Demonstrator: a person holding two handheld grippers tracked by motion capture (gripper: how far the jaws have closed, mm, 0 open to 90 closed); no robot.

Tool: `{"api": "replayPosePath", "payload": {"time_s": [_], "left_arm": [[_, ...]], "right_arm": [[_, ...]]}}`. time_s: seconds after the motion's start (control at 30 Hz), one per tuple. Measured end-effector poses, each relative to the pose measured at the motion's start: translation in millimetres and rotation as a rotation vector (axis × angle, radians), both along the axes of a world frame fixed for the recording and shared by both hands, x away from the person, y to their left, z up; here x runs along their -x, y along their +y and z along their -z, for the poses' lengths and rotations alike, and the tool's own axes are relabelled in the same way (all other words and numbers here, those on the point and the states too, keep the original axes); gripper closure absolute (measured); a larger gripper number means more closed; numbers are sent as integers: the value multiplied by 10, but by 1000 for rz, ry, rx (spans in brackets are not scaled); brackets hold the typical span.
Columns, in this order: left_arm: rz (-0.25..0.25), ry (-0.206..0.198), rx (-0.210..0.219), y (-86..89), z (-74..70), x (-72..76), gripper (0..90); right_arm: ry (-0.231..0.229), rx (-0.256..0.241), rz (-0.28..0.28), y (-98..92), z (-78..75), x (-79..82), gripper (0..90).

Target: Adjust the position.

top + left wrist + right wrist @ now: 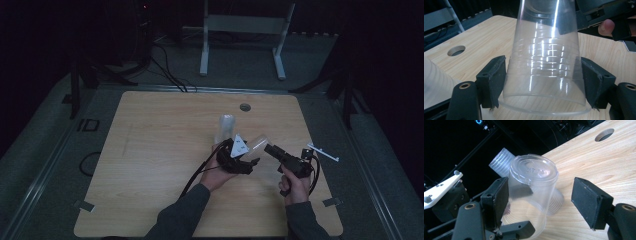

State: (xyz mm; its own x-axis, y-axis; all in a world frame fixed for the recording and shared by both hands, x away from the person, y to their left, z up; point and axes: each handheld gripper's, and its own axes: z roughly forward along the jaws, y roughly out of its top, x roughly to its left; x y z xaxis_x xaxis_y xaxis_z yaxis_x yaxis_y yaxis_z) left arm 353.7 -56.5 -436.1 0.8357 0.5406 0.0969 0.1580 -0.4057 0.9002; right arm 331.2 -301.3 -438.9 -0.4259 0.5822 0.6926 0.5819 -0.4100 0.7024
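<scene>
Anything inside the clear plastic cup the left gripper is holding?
The clear plastic cup looks empty; through its wall show wooden table and the right gripper.

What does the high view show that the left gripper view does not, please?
High view: the person's sleeves and the white stand on the floor beyond the table. Left gripper view: the ridges and wide rim of the clear cup up close, with the left claw closed on its sides. Both: the cup, the wooden table and its round hole.
</scene>
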Motion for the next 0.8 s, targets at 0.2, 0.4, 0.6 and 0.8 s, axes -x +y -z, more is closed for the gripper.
{"api": "replayPosePath", "payload": {"time_s": [0.2, 0.4, 0.6, 0.8], "left_arm": [[-4, -2, -8, 40, -8, -4, 291], [-6, -5, -7, 72, -27, -8, 295], [0, 7, -16, 113, -48, -24, 295], [30, 11, -36, 131, -56, -25, 295]], "right_arm": [[-3, 20, -16, -20, 12, 20, 299], [-7, 45, -21, -67, 21, 40, 299], [3, 93, -16, -112, 38, 50, 312], [10, 146, -20, -125, 55, 53, 321]]}}
